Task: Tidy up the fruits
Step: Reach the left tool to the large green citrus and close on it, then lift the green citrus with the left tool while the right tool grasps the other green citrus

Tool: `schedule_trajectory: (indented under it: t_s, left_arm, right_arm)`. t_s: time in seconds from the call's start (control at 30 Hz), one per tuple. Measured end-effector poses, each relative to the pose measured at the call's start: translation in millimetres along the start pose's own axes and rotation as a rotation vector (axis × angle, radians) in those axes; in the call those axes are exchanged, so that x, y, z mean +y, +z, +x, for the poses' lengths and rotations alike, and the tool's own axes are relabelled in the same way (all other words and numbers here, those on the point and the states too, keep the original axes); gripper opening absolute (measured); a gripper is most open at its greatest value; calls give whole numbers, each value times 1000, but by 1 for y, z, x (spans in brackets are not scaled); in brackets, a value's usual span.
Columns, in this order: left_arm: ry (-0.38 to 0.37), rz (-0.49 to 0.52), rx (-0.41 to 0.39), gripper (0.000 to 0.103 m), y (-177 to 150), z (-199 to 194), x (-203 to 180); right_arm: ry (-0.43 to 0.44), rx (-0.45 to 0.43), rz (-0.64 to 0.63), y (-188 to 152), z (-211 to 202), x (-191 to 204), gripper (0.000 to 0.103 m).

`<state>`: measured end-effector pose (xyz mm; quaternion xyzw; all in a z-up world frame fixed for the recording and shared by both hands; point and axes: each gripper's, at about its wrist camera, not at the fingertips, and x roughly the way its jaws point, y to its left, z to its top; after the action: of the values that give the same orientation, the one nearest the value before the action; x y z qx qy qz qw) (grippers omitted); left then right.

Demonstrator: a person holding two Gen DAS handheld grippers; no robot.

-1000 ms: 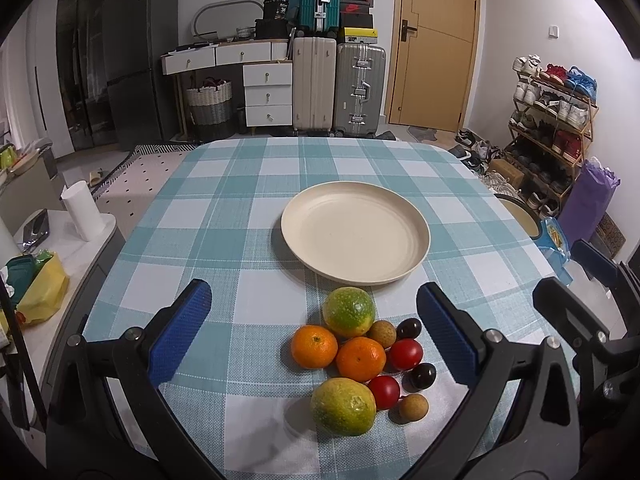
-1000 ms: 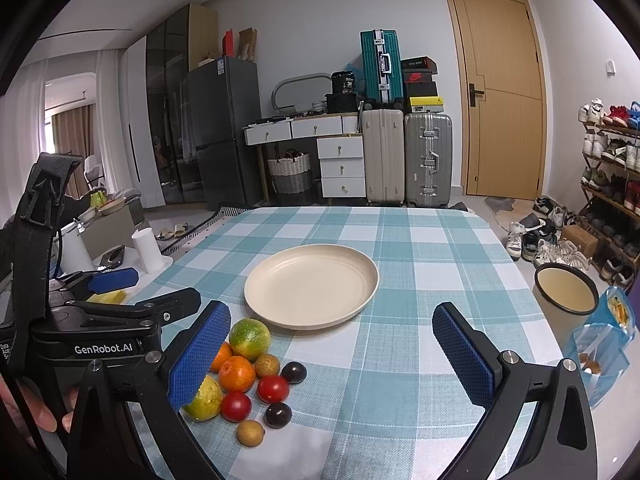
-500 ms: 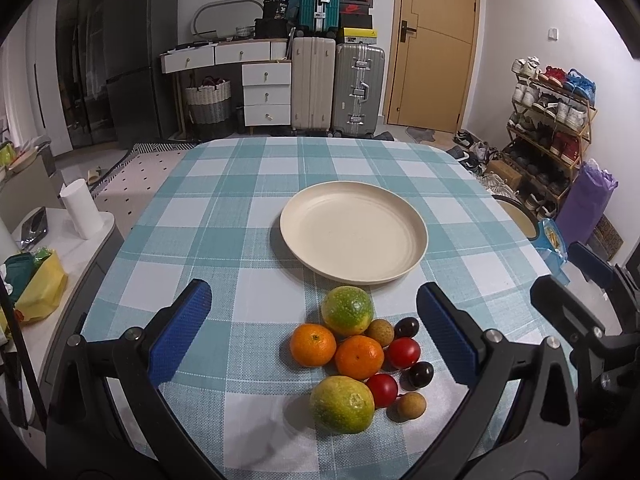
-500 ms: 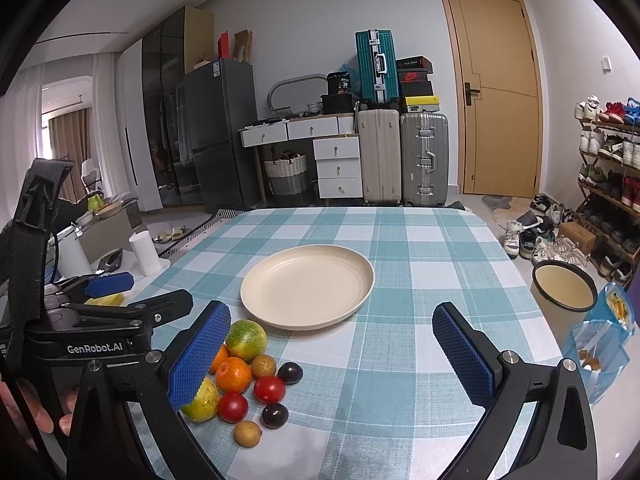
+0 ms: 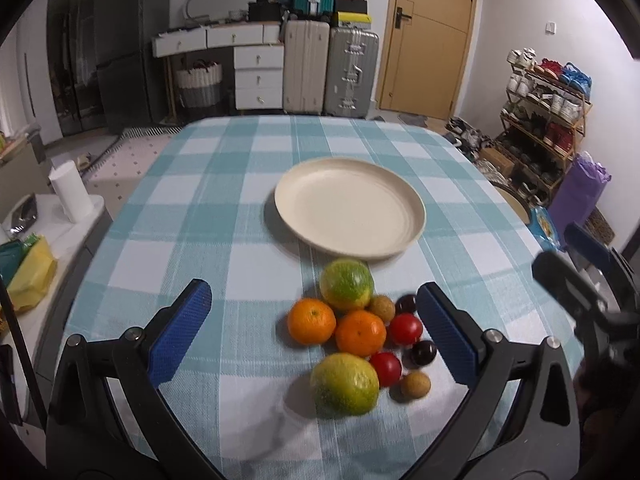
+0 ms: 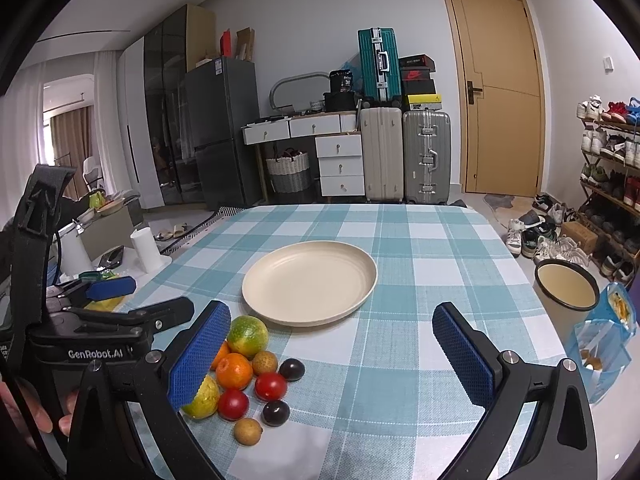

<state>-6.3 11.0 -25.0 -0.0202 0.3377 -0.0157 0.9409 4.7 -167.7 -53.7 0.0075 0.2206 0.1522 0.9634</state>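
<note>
A cream plate [image 5: 349, 207] [image 6: 309, 281] lies bare in the middle of the checked table. Just in front of it sits a cluster of fruit: two green-yellow citrus [image 5: 346, 284] [image 5: 344, 384], two oranges [image 5: 311, 321] [image 5: 360, 332], two red tomatoes [image 5: 406, 328], dark plums [image 5: 424, 353] and small brown longans [image 5: 416, 384]. My left gripper [image 5: 314, 334] is open, hovering over the cluster with nothing held. My right gripper [image 6: 332, 354] is also open and holds nothing; the fruit [image 6: 247, 335] lies by its left finger.
The table's right edge drops to a cream bin [image 6: 567, 284] and a blue snack bag [image 6: 604, 336] on the floor. At the left stands a side cabinet with a paper roll [image 5: 70, 191] and a yellow bag [image 5: 32, 272]. Suitcases, drawers and a shoe rack stand at the back.
The left gripper has shifted slightly left, so the fruit now sits nearer its right finger. The right gripper has drifted a little toward the fruit. Both stay open.
</note>
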Motion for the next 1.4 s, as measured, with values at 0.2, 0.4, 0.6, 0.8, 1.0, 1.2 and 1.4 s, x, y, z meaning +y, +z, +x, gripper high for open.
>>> schedule_trajectory:
  t_s: [0.2, 0.4, 0.6, 0.8, 1.0, 1.2, 1.4]
  left_arm:
    - [30, 37, 62, 102, -18, 6, 13]
    - [-30, -11, 134, 102, -38, 21, 17]
    - [-110, -54, 183, 100, -49, 31, 9]
    - [-183, -84, 203, 91, -52, 36, 1]
    - [-243, -105, 246, 73, -55, 46, 4]
    - [-324, -142, 280, 47, -57, 56, 10]
    - [-360, -171, 289, 47, -58, 62, 20]
  right_arm:
    - [-3, 12, 5, -4, 5, -2, 103]
    - [-1, 30, 4, -9, 11, -1, 103]
    - [-1, 45, 4, -13, 15, -1, 103]
    - [-1, 59, 10, -17, 19, -2, 103]
    - [5, 75, 13, -20, 24, -2, 103]
    - [8, 85, 13, -22, 29, -1, 103]
    - [10, 95, 15, -24, 33, -2, 103]
